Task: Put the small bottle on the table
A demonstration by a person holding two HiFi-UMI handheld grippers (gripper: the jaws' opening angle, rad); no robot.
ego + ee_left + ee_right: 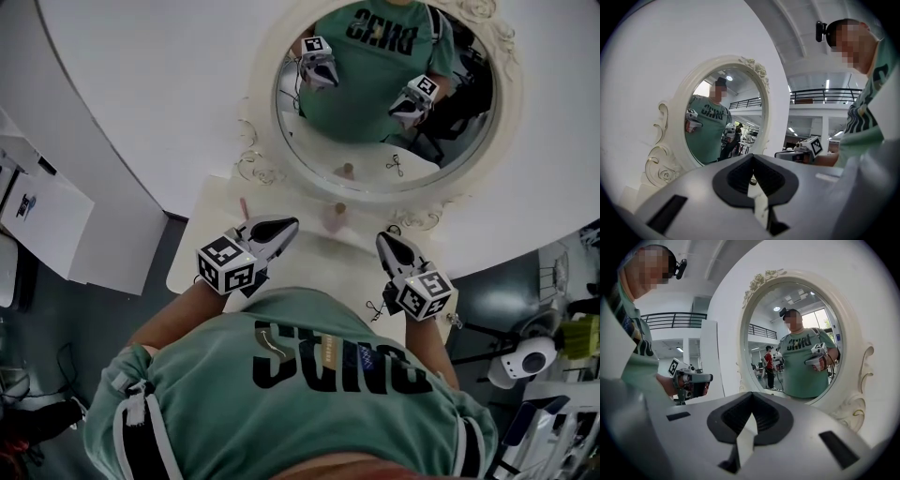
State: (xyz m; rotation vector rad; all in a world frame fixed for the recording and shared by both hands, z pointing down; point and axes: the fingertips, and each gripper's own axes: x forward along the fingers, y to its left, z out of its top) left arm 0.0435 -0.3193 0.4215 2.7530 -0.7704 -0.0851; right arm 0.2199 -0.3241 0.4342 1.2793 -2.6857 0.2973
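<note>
Small bottle stands on the tabletop at the foot of the mirror, while the left gripper and right gripper hover short of the mirror, all jaws together, holding nothing.

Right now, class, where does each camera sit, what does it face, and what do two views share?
Head view: on the head, steeply down onto table, mirror, left gripper, right gripper, green shirt.
Left gripper view: on the left gripper, facing the mirror; right gripper and shirt at right.
Right gripper view: on the right gripper, facing the mirror; left gripper at left.
Shared: all see the mirror.
</note>
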